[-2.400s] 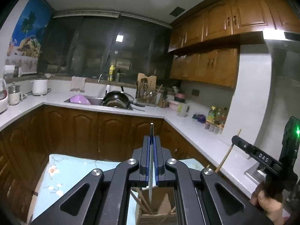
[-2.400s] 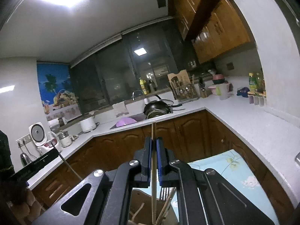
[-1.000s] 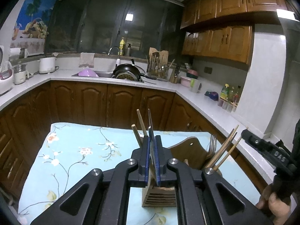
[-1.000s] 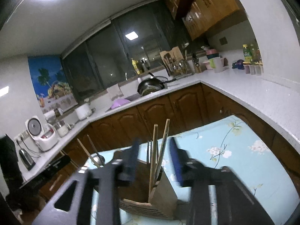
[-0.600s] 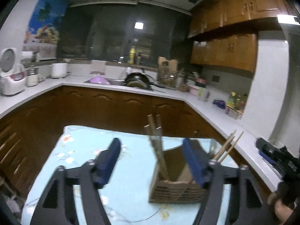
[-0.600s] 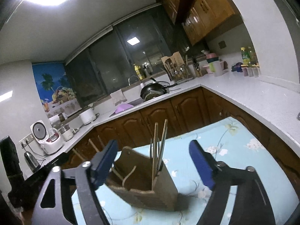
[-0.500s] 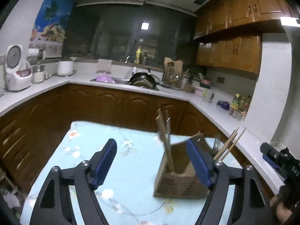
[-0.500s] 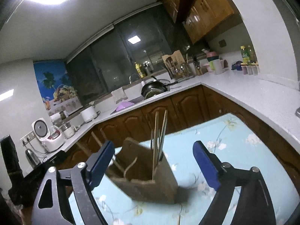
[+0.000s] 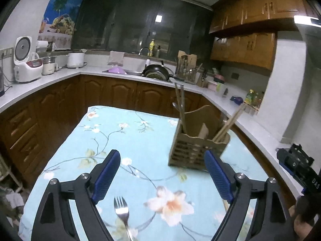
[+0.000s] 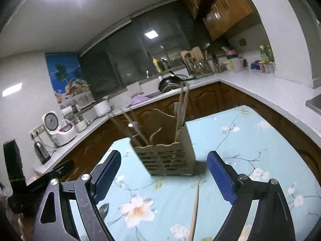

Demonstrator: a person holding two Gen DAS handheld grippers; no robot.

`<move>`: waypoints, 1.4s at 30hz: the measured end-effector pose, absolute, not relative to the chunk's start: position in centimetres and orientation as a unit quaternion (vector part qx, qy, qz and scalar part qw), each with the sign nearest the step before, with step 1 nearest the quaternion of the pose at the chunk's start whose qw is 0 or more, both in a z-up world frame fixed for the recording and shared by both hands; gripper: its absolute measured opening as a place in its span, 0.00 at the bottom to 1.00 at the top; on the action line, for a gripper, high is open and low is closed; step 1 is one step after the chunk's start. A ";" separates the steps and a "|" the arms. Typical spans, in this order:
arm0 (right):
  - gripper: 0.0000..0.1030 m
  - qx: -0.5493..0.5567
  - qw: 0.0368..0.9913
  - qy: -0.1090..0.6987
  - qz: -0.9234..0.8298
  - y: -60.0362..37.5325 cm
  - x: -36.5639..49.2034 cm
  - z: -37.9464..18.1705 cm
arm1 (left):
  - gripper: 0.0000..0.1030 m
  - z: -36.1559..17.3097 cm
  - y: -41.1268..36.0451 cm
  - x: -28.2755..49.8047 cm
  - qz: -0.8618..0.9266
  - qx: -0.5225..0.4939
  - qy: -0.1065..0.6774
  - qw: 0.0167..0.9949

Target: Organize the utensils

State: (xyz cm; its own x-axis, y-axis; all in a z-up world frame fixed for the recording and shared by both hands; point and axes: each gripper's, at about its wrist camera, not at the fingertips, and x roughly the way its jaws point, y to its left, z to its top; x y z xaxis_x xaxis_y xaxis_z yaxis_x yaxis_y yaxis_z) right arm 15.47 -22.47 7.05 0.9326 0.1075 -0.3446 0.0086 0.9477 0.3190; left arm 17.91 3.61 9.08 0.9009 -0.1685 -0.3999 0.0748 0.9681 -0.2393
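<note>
Left gripper (image 9: pixel 162 177) jaws spread wide, nothing held; right gripper (image 10: pixel 164 177) likewise wide apart, empty; wooden utensil holder (image 9: pixel 197 150) upright on floral tablecloth (image 9: pixel 128 136), chopsticks (image 9: pixel 228 123) standing in its compartments; fork (image 9: pixel 122 213) flat on cloth below left gripper; loose chopstick (image 10: pixel 194 210) on cloth below right gripper

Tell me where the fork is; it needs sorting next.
In the left wrist view, the fork lies on the floral tablecloth between the open left gripper fingers.
</note>
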 end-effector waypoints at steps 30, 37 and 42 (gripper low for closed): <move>1.00 0.023 0.994 0.109 -0.018 -16.9 2.7 1.2 | 0.99 0.5 1.8 3.5 -0.020 -0.006 0.132 0.991; 1.00 0.024 0.993 0.115 -0.023 -17.1 2.4 0.6 | 0.99 -0.1 1.9 2.9 -0.018 0.000 0.139 0.990; 1.00 0.025 0.993 0.114 -0.022 -17.2 2.2 0.2 | 0.99 -0.3 1.9 2.5 -0.016 0.005 0.140 0.990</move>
